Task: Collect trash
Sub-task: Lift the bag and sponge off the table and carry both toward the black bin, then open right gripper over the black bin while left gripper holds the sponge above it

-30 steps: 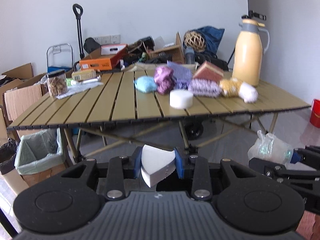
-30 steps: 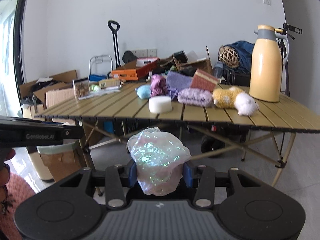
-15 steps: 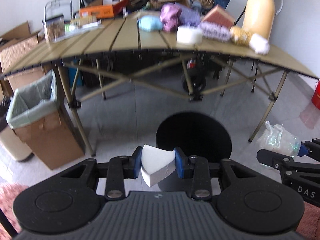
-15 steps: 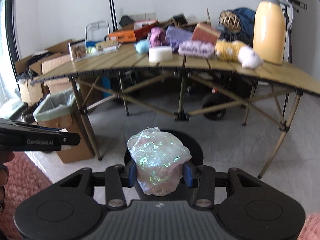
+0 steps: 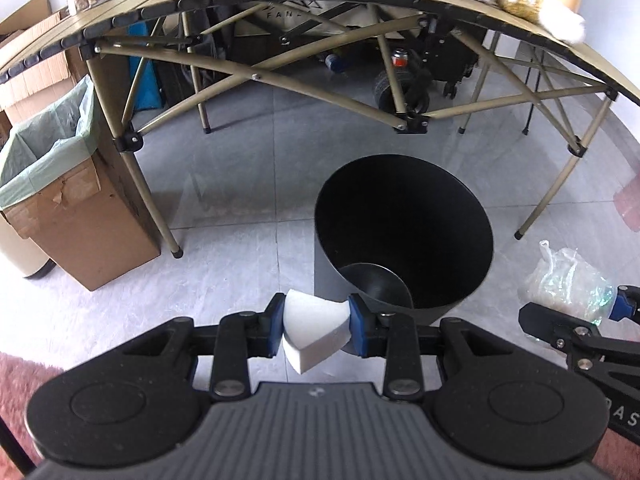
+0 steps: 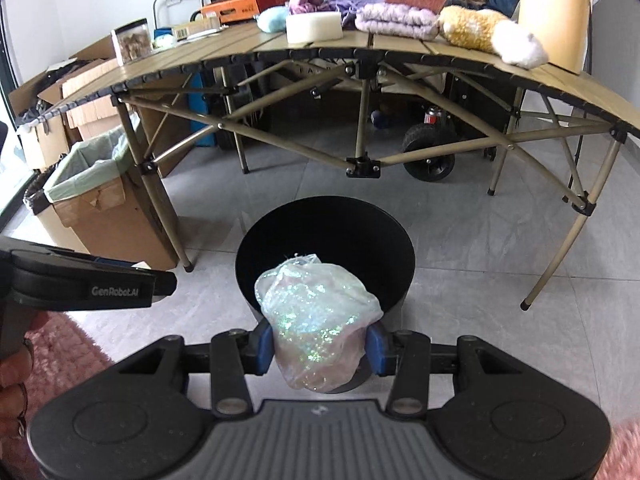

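Observation:
My left gripper (image 5: 316,330) is shut on a white foam wedge (image 5: 314,332), held just left of and in front of a black round bin (image 5: 404,232) that stands open on the grey floor. In the right wrist view my right gripper (image 6: 318,344) is shut on a crumpled iridescent plastic bag (image 6: 316,320), which hangs over the near rim of the same bin (image 6: 326,236). The bag (image 5: 564,280) and the right gripper also show at the right edge of the left wrist view. The left gripper's body (image 6: 84,286) reaches in from the left in the right wrist view.
A folding slatted table (image 6: 248,52) stands beyond the bin, loaded with a white foam block (image 6: 314,26), cloths, a plush toy and a yellow thermos (image 6: 554,8). A cardboard box lined with a green bag (image 5: 52,184) sits left of the table leg. A pink rug (image 6: 60,356) lies near me.
Both grippers have sunk and tipped downward, from looking across the tabletop to looking down at the floor. The black bin has come into view below them. Both grips are unchanged.

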`<action>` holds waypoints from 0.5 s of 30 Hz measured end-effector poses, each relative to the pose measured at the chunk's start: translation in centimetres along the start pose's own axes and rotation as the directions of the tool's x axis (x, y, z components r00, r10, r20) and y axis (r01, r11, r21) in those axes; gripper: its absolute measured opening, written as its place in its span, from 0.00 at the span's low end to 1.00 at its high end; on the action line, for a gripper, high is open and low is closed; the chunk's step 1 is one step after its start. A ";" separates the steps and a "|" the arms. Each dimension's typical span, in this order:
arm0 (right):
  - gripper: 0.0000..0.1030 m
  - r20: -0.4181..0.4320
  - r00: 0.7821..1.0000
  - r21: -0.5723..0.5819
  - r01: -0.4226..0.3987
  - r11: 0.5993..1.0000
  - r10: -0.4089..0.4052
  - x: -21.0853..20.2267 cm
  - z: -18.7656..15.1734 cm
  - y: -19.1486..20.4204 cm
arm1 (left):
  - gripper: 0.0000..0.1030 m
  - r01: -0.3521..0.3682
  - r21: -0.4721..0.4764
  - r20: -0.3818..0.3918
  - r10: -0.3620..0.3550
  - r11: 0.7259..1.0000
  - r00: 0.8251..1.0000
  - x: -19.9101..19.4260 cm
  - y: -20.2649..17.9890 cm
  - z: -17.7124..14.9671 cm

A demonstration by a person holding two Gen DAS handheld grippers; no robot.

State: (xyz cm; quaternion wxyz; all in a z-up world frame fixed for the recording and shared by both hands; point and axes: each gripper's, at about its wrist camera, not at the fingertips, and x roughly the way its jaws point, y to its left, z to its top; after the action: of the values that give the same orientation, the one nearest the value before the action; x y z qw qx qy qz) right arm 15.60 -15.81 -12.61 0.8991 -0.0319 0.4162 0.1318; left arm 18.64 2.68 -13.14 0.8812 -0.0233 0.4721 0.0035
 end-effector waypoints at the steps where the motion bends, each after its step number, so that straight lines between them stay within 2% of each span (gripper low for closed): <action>1: 0.43 -0.005 1.000 -0.004 0.002 1.000 -0.002 0.6 0.3 0.2 | 0.32 -0.002 -0.006 -0.003 0.002 1.000 1.000 0.2 0.1 0.2; 15: 0.43 -0.096 0.995 -0.020 0.008 1.000 -0.009 8.6 5.3 1.1 | 0.32 -0.035 -0.090 -0.045 0.031 0.995 0.998 3.0 2.2 2.4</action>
State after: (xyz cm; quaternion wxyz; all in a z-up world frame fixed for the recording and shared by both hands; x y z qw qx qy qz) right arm 24.56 -12.09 -15.63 0.8783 -0.0488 0.4575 0.1303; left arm 22.21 4.95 -14.42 0.8685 -0.0555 0.4909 0.0391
